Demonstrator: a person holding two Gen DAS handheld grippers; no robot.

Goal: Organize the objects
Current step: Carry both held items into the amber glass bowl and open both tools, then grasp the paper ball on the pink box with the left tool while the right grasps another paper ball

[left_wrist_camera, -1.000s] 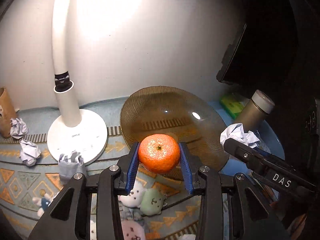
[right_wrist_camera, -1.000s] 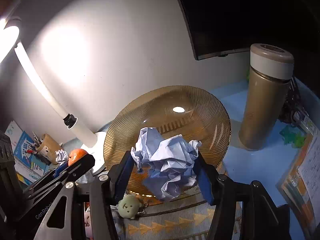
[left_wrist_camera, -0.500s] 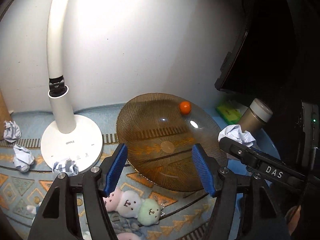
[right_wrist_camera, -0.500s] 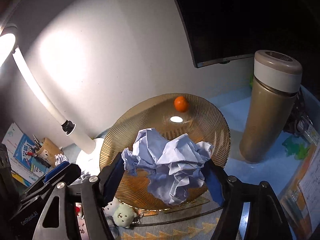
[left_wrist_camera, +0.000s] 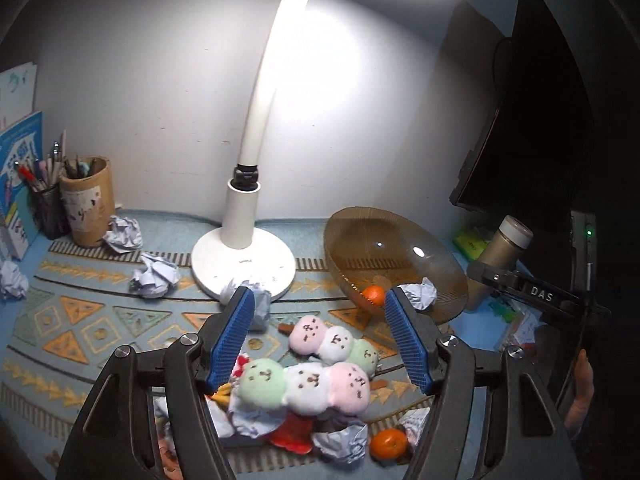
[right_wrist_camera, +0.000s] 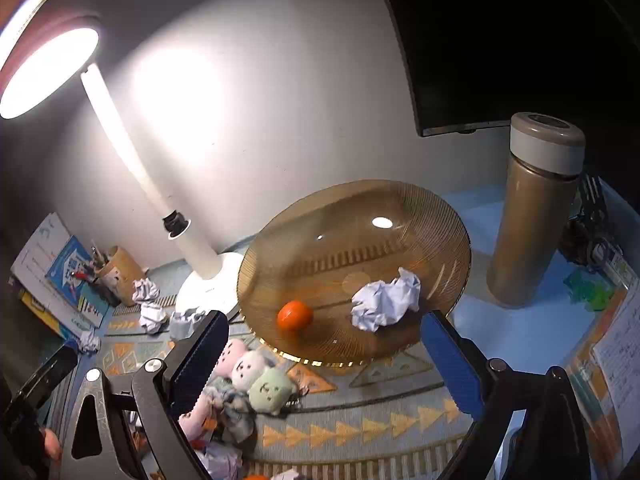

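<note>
An amber ribbed glass plate [right_wrist_camera: 400, 208] [left_wrist_camera: 400, 232] holds a mandarin [right_wrist_camera: 295, 315] [left_wrist_camera: 373, 294] and a crumpled paper ball [right_wrist_camera: 386, 300] [left_wrist_camera: 420, 294]. My right gripper [right_wrist_camera: 326, 354] is open and empty, just in front of the plate's near rim. My left gripper [left_wrist_camera: 320, 336] is open and empty, back from the plate, above plush dango toys [left_wrist_camera: 308, 384]. A second mandarin [left_wrist_camera: 387, 443] lies by the toys in the left wrist view. Several paper balls [left_wrist_camera: 154, 274] lie on the patterned mat.
A white desk lamp [left_wrist_camera: 243, 260] stands left of the plate. A tan thermos [right_wrist_camera: 532, 216] stands to its right. A pen holder [left_wrist_camera: 86, 200] and books are at the far left. A dark monitor [left_wrist_camera: 540, 120] is at the right. More plush toys [right_wrist_camera: 256, 376] lie before the plate.
Both grippers opened: the mandarin rolled across the plate to its near side, the paper ball dropped onto the plate. My left gripper pulled back and left; my right gripper drew back a little.
</note>
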